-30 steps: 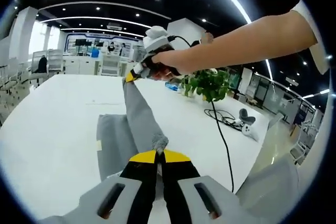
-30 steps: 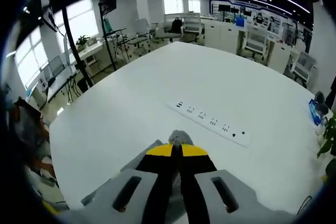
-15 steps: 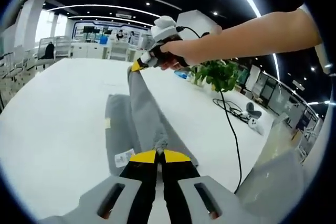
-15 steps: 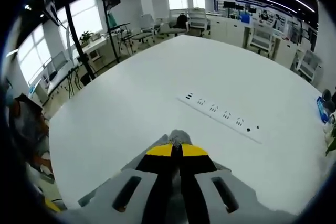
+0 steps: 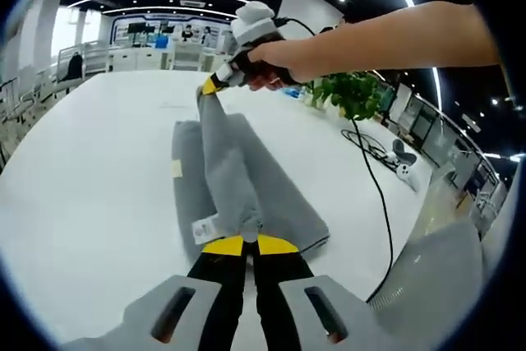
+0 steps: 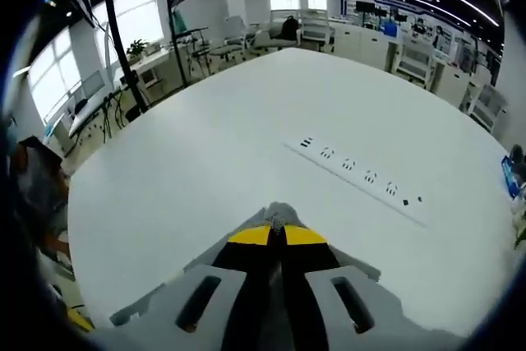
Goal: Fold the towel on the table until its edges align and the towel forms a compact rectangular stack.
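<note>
A grey towel [image 5: 238, 178] lies lengthwise on the white table [image 5: 90, 178], partly folded over itself, with a white label near its close end. My left gripper [image 5: 249, 244] is shut on the towel's near edge. In the left gripper view the right gripper [image 5: 215, 85], held by a person's hand [image 5: 283, 59], pinches the towel's far edge and holds it up. In the right gripper view my right gripper [image 6: 277, 234] is shut, with a tuft of grey towel [image 6: 279, 214] poking out past its yellow tips.
A white power strip [image 6: 362, 178] lies on the table ahead of the right gripper. A potted green plant [image 5: 353, 92] and a black cable [image 5: 380, 203] are at the table's right side. Chairs and desks stand beyond the table.
Both grippers have come lower toward the table with the towel edge held between them. More of the towel now lies flat, doubled over itself.
</note>
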Demonstrator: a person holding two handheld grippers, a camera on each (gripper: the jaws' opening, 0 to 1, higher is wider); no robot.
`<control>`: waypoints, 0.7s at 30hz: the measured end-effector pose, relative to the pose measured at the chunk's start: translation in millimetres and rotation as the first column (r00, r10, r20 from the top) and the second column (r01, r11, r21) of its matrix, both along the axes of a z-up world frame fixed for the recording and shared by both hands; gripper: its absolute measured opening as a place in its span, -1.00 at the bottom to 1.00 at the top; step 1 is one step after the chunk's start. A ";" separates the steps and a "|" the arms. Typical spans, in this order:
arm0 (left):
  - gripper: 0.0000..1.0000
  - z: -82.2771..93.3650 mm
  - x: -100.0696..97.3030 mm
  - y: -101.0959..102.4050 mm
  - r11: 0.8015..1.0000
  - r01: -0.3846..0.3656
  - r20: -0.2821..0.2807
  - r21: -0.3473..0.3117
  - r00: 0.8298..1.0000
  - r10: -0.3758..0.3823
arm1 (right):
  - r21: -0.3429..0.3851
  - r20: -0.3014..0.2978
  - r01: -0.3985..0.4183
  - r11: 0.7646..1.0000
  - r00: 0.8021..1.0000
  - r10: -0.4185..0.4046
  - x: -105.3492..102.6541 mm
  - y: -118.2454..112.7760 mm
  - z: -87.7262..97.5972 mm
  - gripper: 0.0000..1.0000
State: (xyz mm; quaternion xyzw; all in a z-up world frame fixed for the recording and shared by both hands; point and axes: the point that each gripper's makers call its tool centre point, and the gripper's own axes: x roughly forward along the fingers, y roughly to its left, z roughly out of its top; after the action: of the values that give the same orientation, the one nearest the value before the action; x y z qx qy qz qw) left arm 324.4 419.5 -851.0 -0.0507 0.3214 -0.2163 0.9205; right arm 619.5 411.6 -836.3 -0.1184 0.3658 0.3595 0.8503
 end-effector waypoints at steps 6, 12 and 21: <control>-0.93 -11.3 -1.1 3.0 1.000 0.014 -0.015 0.008 1.000 -0.014 | 0.016 -0.007 -0.013 1.000 1.000 0.013 -2.2 9.0 -8.5 -0.96; -0.90 -17.5 -2.0 7.6 0.999 0.034 -0.050 0.022 0.998 -0.032 | 0.020 -0.018 -0.011 1.000 1.000 0.012 -2.5 13.2 -13.8 -0.95; -0.83 -8.5 4.1 20.1 0.998 0.010 -0.007 0.059 1.000 -0.010 | 0.056 -0.018 -0.020 0.998 1.000 0.021 3.2 16.3 -16.0 -0.77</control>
State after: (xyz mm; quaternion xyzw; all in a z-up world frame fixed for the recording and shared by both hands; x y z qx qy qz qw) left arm 328.5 439.6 -859.5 -0.0225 0.3309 -0.2112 0.9194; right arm 622.7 427.9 -852.3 -0.0951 0.3624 0.3792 0.8460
